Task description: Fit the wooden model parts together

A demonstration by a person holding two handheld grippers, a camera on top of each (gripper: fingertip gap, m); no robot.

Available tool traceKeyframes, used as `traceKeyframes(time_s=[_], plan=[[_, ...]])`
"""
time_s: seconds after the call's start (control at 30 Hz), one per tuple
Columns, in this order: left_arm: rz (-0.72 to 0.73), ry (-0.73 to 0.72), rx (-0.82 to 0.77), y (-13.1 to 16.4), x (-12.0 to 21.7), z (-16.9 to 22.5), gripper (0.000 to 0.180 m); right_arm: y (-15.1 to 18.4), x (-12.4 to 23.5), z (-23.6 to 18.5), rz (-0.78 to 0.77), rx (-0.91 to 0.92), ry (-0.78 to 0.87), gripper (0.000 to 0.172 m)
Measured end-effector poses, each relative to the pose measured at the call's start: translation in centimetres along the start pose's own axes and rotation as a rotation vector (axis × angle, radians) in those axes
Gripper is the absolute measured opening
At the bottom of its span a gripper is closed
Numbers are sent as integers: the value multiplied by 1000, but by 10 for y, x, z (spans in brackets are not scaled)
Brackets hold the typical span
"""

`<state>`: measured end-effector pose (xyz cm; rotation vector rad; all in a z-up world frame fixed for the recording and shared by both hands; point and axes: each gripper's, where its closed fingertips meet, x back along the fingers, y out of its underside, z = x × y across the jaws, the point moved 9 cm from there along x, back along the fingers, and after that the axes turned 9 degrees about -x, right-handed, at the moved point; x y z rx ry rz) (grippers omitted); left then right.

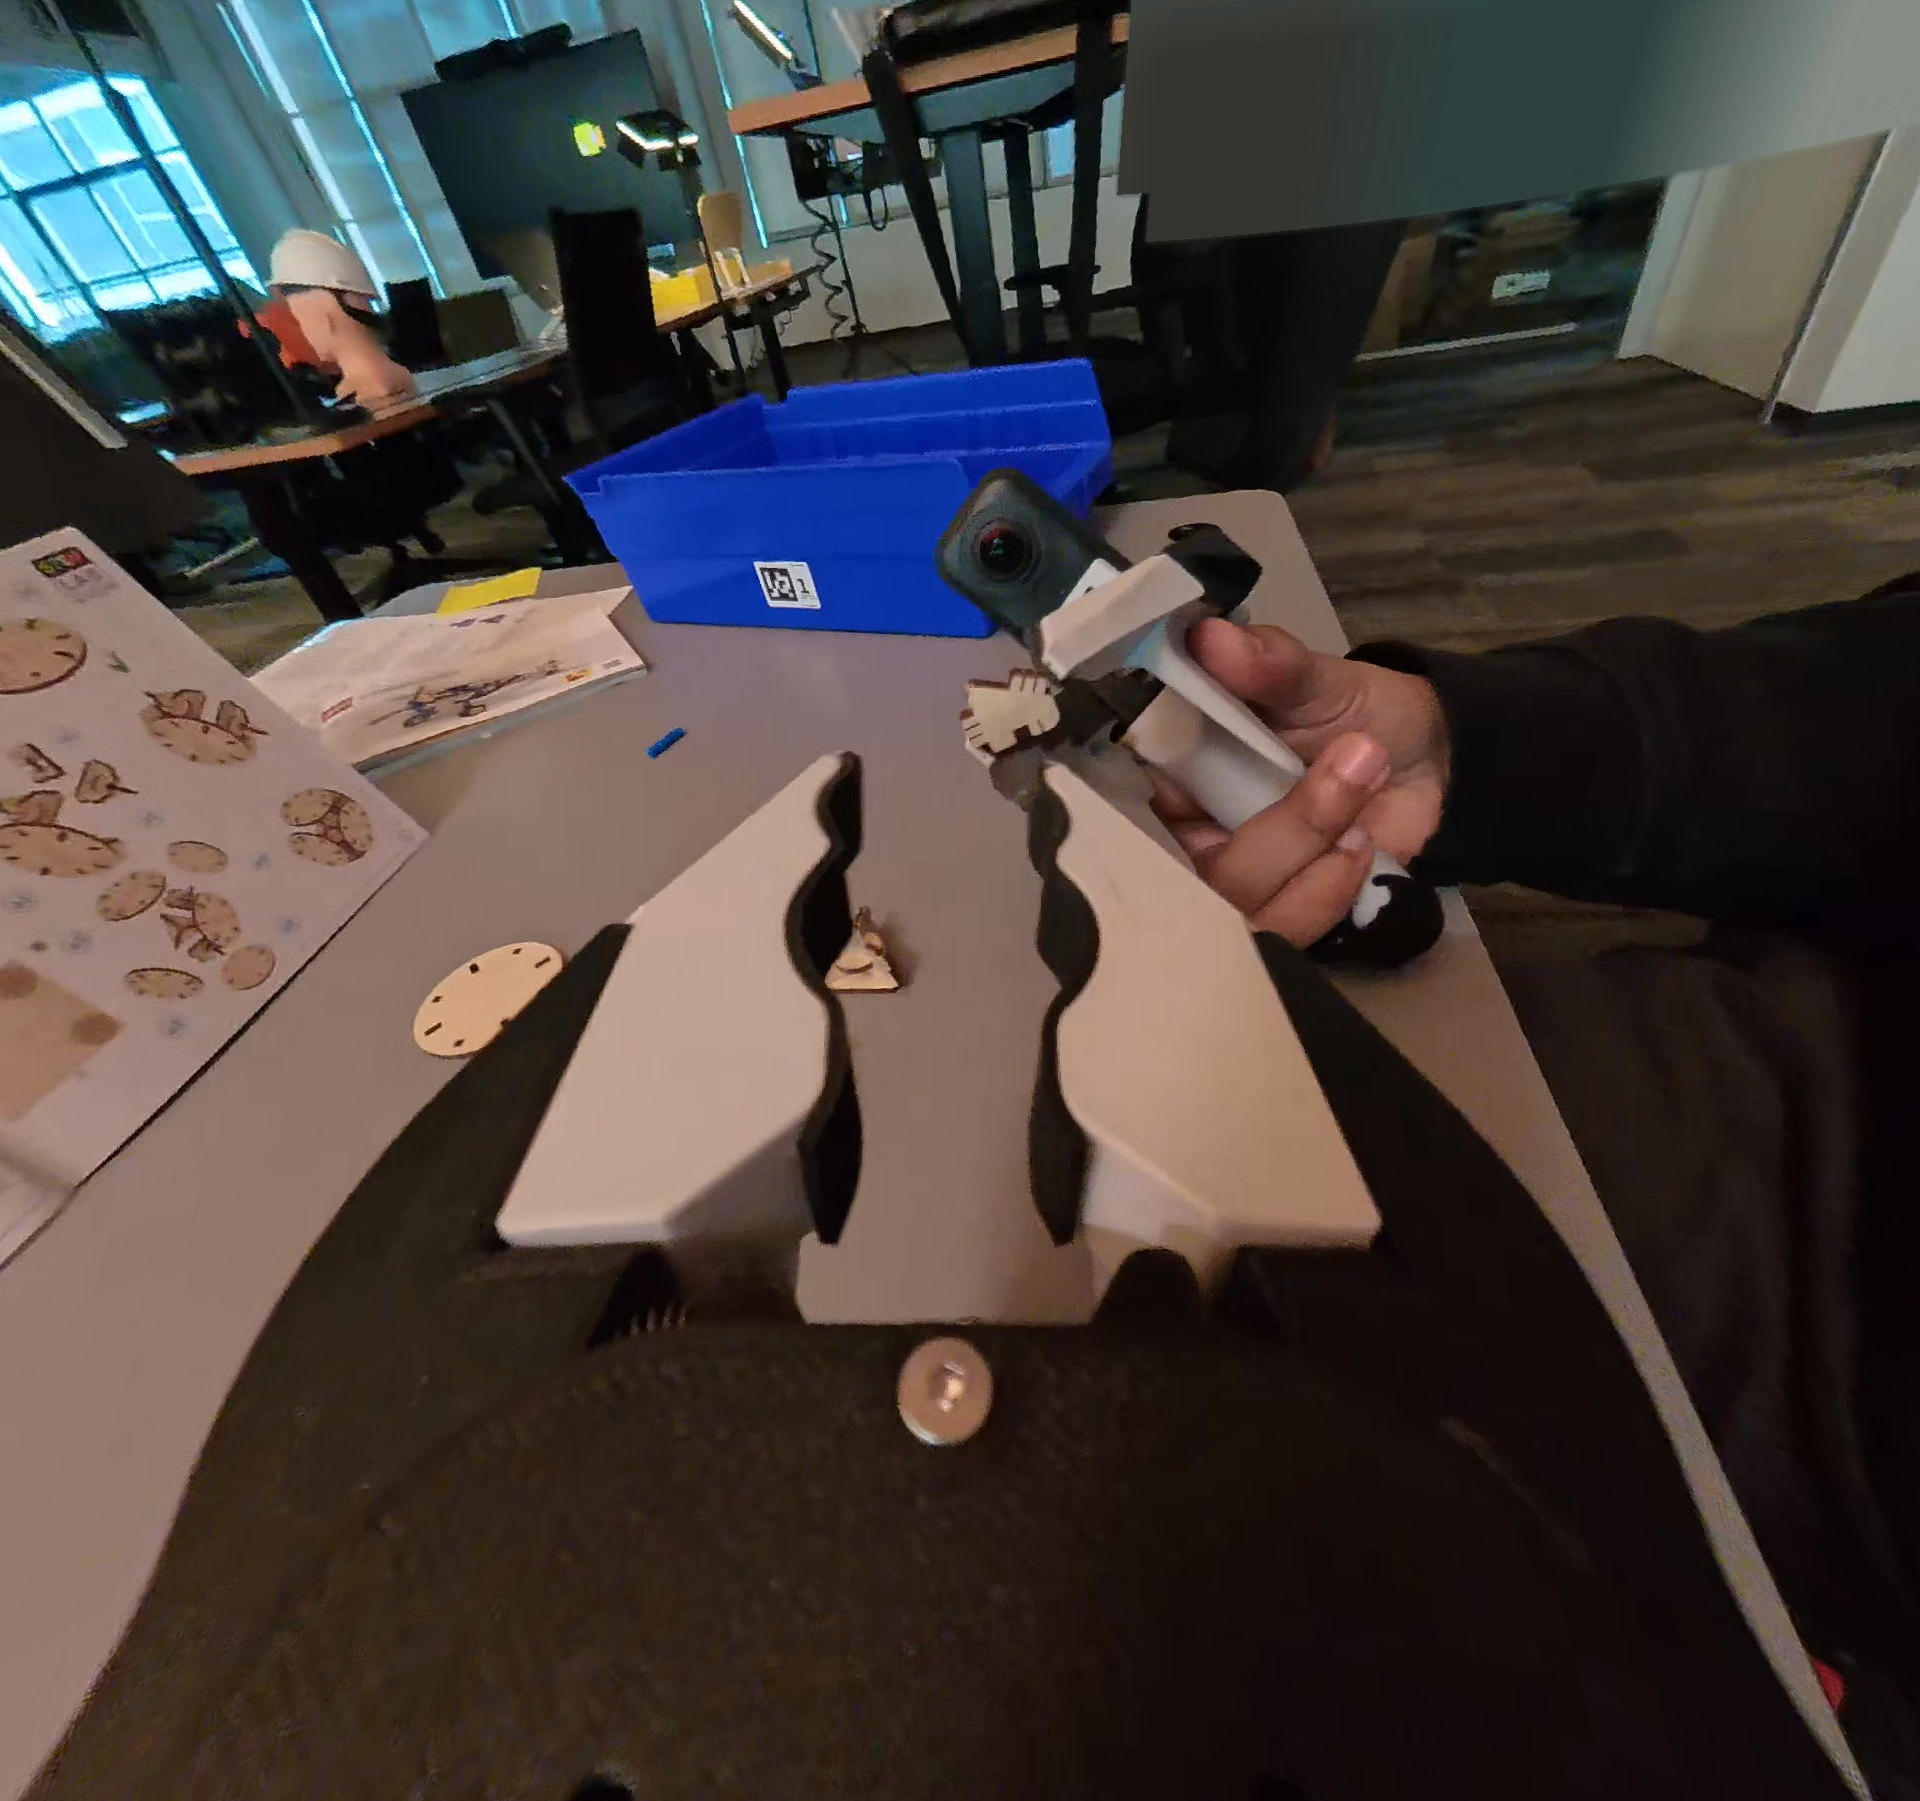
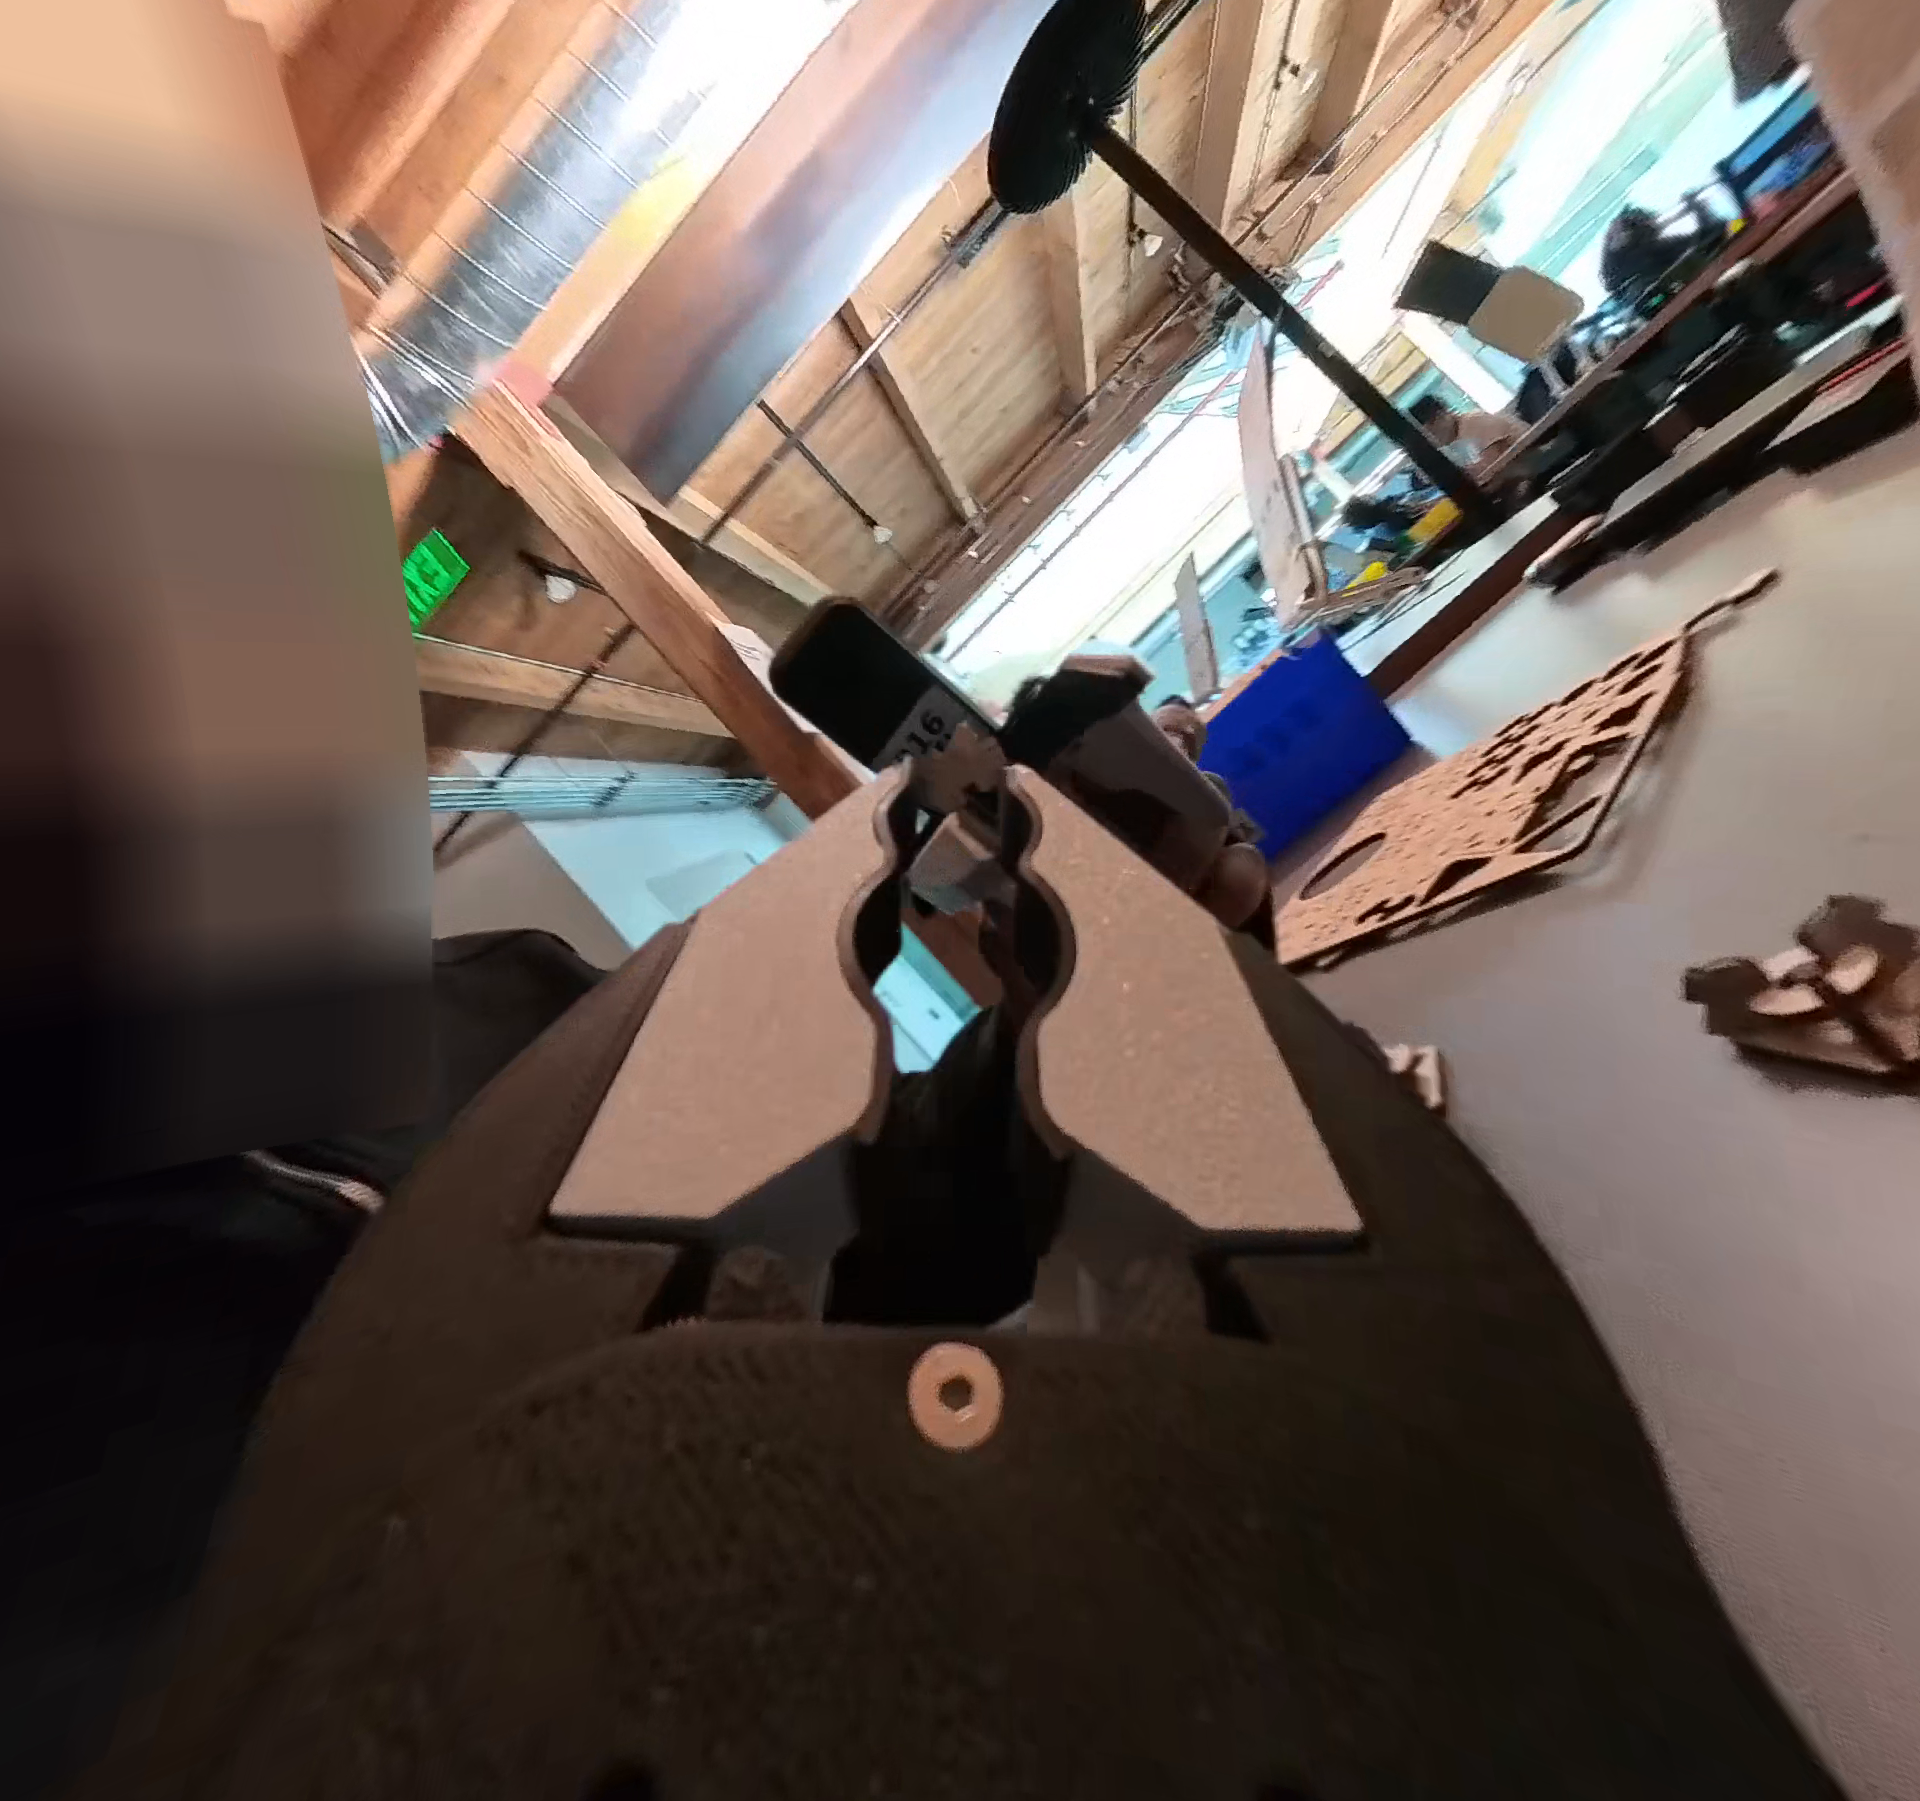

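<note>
Left wrist view: the left gripper [image 1: 948, 780] hangs above a grey counter [image 1: 727, 712], its two pale fingers [image 1: 717, 972] spread with only bare counter between the tips. A small triangular wooden piece [image 1: 865, 962] lies on the counter between the fingers, close to the left one; no finger presses it. A round slotted wooden disc [image 1: 483, 995] lies just left of the gripper. Ahead to the right, a hand [image 1: 1320, 775] in a black sleeve holds the right gripper [image 1: 1049, 712], which pinches a notched wooden puzzle piece [image 1: 1013, 717] at its tip, above the counter. Behind stands a blue plastic bin [image 1: 831, 515]. On the left lie an instruction sheet [image 1: 135, 816] picturing wooden parts, a booklet [image 1: 457, 660] and a small blue peg [image 1: 665, 741].

Right wrist view: tilted steeply up toward wooden ceiling beams. The right gripper's [image 2: 954, 783] fingers [image 2: 769, 1024] are drawn close, their tips pressed on the notched wooden puzzle piece [image 2: 961, 764]. Just beyond it shows the left gripper [image 2: 1091, 764]. To the right on the counter [image 2: 1558, 1232] lie a punched-out wooden sheet [image 2: 1558, 795] and a cluster of wooden parts [image 2: 1818, 1003].
</note>
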<state>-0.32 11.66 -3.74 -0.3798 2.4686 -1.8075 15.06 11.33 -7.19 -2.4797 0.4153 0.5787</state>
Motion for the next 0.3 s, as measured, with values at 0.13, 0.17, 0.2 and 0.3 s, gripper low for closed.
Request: traceKeyframes(time_s=[0.13, 0.17, 0.2, 0.3], plan=[[-1, 38, -7, 0, 0, 3, 5, 1, -3, 5, -2, -78, -21, 13], [2, 35, -13, -1, 0, 4, 5, 0, -3, 6, -1, -93, -27, 13], [8, 33, -21, -1, 0, 4, 6, 0, -3, 7, -1, -107, -35, 13], [32, -2, -50, -4, 0, 6, 17, 0, -2, 8, -2, -151, -56, 13]])
